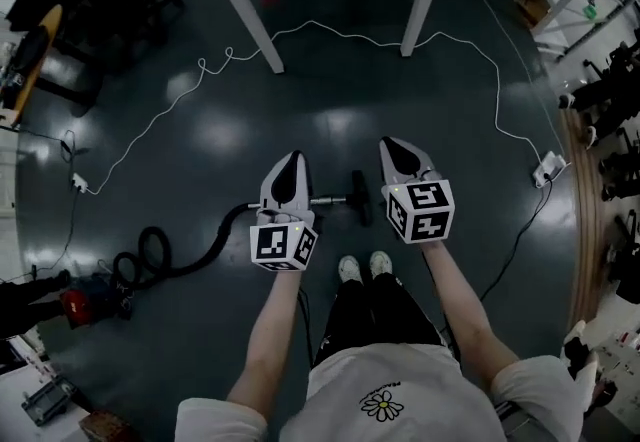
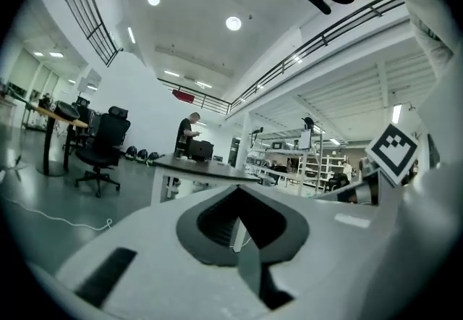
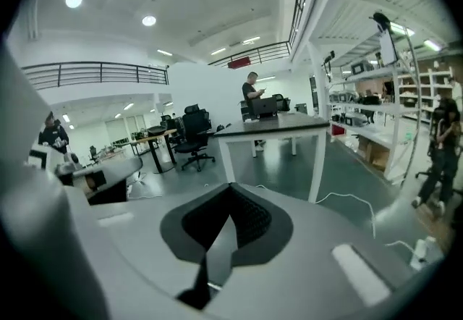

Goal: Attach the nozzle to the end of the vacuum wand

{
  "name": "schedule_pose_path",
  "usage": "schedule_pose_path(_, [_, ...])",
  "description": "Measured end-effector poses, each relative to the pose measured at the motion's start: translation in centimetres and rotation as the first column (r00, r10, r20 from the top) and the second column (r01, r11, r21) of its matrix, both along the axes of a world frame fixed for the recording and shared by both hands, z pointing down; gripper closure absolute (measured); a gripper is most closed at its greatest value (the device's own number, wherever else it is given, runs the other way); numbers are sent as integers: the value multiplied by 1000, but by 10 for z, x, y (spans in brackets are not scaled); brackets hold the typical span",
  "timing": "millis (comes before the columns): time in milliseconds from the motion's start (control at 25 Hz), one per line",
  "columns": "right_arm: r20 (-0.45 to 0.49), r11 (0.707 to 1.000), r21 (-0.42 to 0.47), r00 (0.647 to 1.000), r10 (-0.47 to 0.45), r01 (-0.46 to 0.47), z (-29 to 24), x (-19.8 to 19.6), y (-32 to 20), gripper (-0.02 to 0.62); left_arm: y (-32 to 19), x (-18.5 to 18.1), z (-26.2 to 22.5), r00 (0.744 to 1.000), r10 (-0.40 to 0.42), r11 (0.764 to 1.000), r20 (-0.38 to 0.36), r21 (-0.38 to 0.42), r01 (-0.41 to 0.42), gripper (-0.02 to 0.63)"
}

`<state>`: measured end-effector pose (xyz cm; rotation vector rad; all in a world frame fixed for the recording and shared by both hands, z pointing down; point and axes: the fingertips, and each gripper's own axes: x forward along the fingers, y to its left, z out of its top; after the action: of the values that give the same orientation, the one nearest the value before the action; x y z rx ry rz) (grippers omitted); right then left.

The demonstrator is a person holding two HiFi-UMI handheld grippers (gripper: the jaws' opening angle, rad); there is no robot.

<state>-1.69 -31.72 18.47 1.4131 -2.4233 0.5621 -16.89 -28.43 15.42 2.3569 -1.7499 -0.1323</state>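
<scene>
In the head view the vacuum wand (image 1: 328,200), a short silver tube, lies on the dark floor just ahead of the person's white shoes. A black nozzle (image 1: 359,197) sits crosswise at its right end; I cannot tell whether the two are joined. A black hose (image 1: 190,260) runs left from the wand into coils. My left gripper (image 1: 291,159) is held high above the wand's left part, shut and empty. My right gripper (image 1: 389,143) hangs to the right of the nozzle, also shut with nothing in it. Both gripper views look out across the room over shut jaws.
A red vacuum body (image 1: 85,303) sits at the lower left beyond the hose coils. A white-legged table (image 1: 255,25) stands ahead. A white cable (image 1: 330,28) snakes over the floor to a power strip (image 1: 549,168) at the right. Shelves (image 3: 376,105), office chairs (image 2: 101,145) and a standing person (image 3: 251,94) are farther off.
</scene>
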Motion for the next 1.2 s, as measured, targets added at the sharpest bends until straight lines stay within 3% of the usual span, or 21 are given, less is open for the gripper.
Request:
schedule_pose_path(120, [-32, 998, 61, 999, 11, -9, -77, 5, 31, 589, 20, -8, -88, 1000, -19, 998, -17, 64, 20, 603])
schedule_pose_path(320, [-20, 987, 142, 997, -70, 72, -128, -8, 73, 588, 49, -8, -144, 998, -41, 983, -54, 174, 50, 604])
schedule_pose_path(600, [-17, 969, 219, 994, -108, 110, -168, -4, 89, 589, 67, 26, -181, 999, 2, 968, -43, 250, 9, 604])
schedule_pose_path(1200, [16, 952, 297, 997, -79, 71, -194, 9, 113, 589, 86, 36, -186, 1000, 25, 969, -9, 245, -22, 603])
